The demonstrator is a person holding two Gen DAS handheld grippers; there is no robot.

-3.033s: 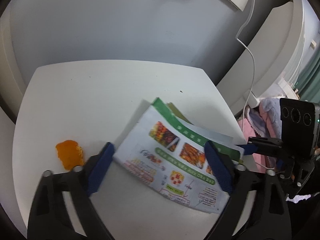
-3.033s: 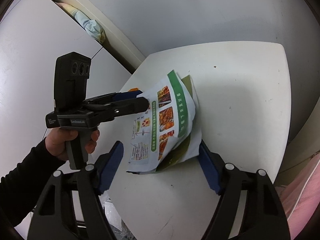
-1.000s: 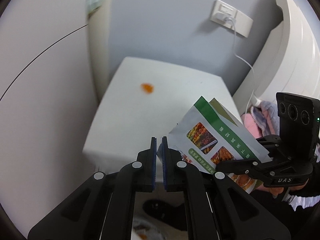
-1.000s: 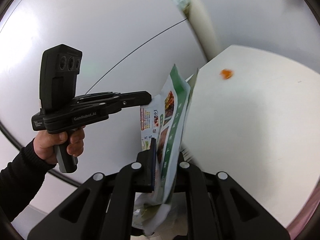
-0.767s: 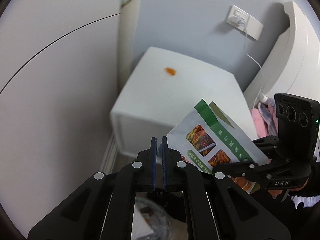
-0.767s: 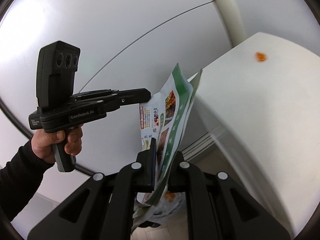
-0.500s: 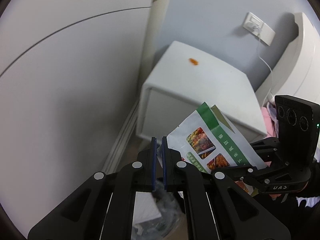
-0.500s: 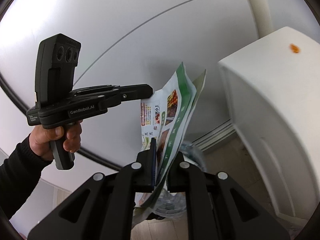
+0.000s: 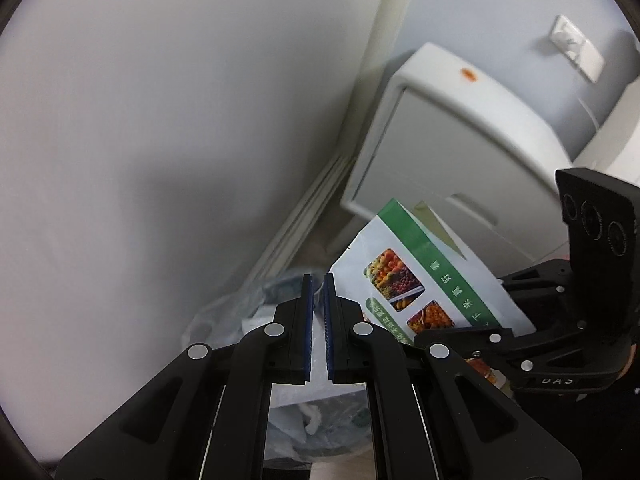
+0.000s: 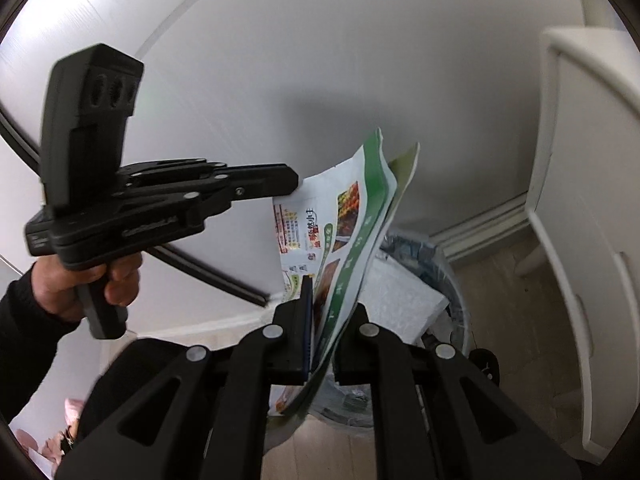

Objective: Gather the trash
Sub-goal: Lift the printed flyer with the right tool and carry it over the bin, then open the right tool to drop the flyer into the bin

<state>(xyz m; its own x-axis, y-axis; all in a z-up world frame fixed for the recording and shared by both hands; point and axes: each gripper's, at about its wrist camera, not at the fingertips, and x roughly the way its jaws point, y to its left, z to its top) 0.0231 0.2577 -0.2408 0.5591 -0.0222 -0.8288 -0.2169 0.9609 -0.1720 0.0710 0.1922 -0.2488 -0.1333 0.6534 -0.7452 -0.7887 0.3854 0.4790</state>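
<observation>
Change: both hand-held grippers have carried the packet (image 10: 352,236) off the tabletop (image 9: 480,96) and lowered it toward the bin (image 10: 444,276); three seconds ago it lay flat on the tabletop between open jaws.
Meaning for task: judged to be the transport step nearly complete; release over the bin remains.
Right hand-held gripper (image 10: 322,332): jaws closed on the packet's lower edge; the packet stands nearly upright, green band uppermost.
Left hand-held gripper (image 9: 317,320): jaws nearly shut with a narrow slot between the blue pads; in the right wrist view its tip meets the packet's upper left corner; whether that corner is actually pinched cannot be told.
Packet position: in the air, above and just in front of the bin opening, clear of the wall (image 10: 280,60).
Bin: lined with a clear bag (image 9: 224,316); a white sheet (image 10: 400,292) and other waste already lie inside.
Remaining trash: an orange scrap (image 9: 468,74) sits on the tabletop, well apart from both hand-held grippers.
Edges: cabinet (image 10: 580,200) front stands just beside the bin on one side; wall and skirting (image 10: 480,232) close behind it; the bin rim lies below the packet.
Open room: free space directly above the bin; approach is best kept vertical, away from the cabinet corner.
Risk: the stiff packet may catch the rim or rest on the white sheet rather than drop in.
</observation>
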